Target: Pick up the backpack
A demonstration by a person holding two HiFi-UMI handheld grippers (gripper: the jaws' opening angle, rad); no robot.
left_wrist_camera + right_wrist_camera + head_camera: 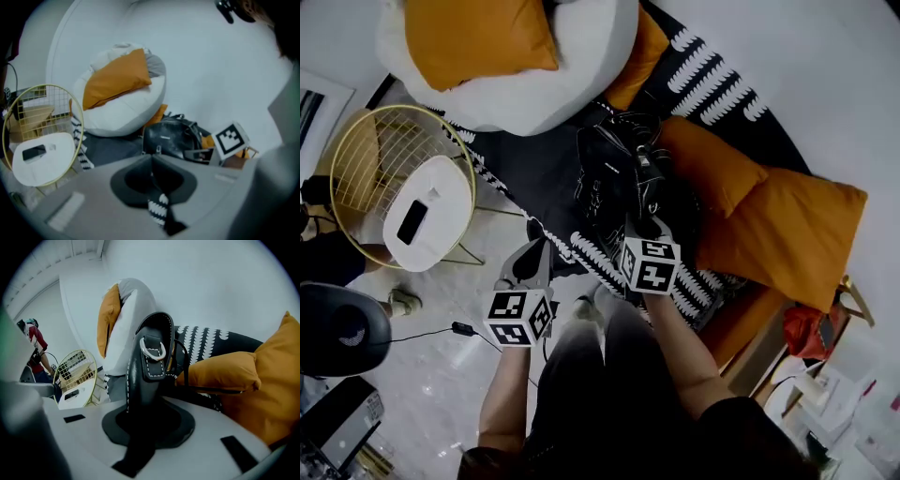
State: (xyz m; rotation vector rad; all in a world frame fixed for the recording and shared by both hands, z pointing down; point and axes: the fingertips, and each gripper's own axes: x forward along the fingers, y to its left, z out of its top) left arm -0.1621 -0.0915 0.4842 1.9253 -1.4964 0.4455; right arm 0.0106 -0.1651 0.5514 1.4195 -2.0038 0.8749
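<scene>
The black leather backpack (614, 173) stands on the dark rug between a white beanbag and orange cushions, and shows in the left gripper view (171, 138) too. My right gripper (645, 225) is at the backpack's near side. Its jaws (145, 404) are shut on a black strap (149, 357) with white stitching and a metal D-ring, which rises upright from between them. My left gripper (536, 251) is to the left of the backpack, apart from it. Those jaws (152, 176) are shut on a strip of the rug's black-and-white patterned edge (158, 211).
A white beanbag (572, 56) with an orange pillow lies beyond the backpack. Orange cushions (778, 225) lie to its right. A gold wire basket table (356, 159) with a white top and a phone stands at left. A person (35, 345) stands far off.
</scene>
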